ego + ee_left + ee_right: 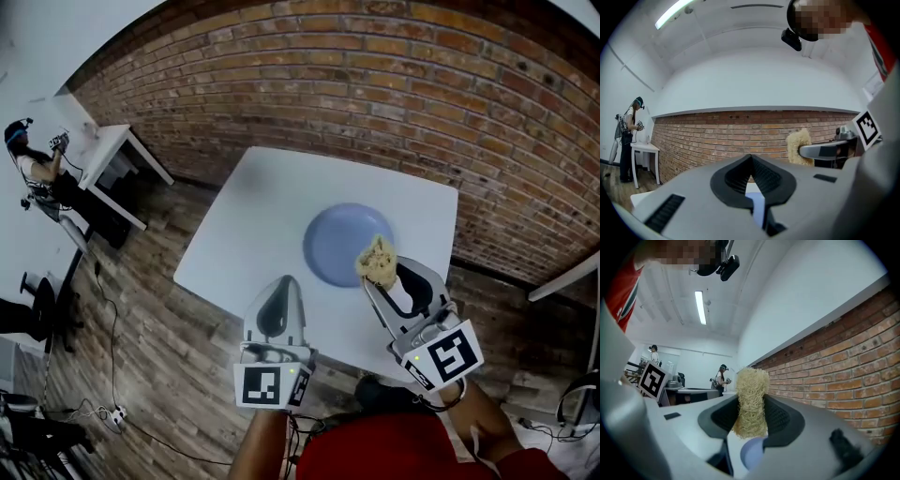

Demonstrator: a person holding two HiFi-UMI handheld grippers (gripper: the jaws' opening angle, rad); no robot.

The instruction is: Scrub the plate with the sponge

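Observation:
A round blue plate (339,246) lies on the white table (281,206), right of its middle. My right gripper (377,272) is shut on a tan fibrous sponge (377,257), held over the plate's near right rim; whether it touches the plate I cannot tell. In the right gripper view the sponge (751,401) stands upright between the black pads, with a bit of plate (752,452) below. My left gripper (278,302) hangs shut and empty over the table's near edge, left of the plate. In the left gripper view its jaws (751,179) meet, and the sponge (799,146) shows at right.
A brick wall (394,84) runs behind the table. Wooden floor (150,309) lies to the left, with a small white table (117,150) and a person (33,173) standing by it. Cables trail over the floor at lower left.

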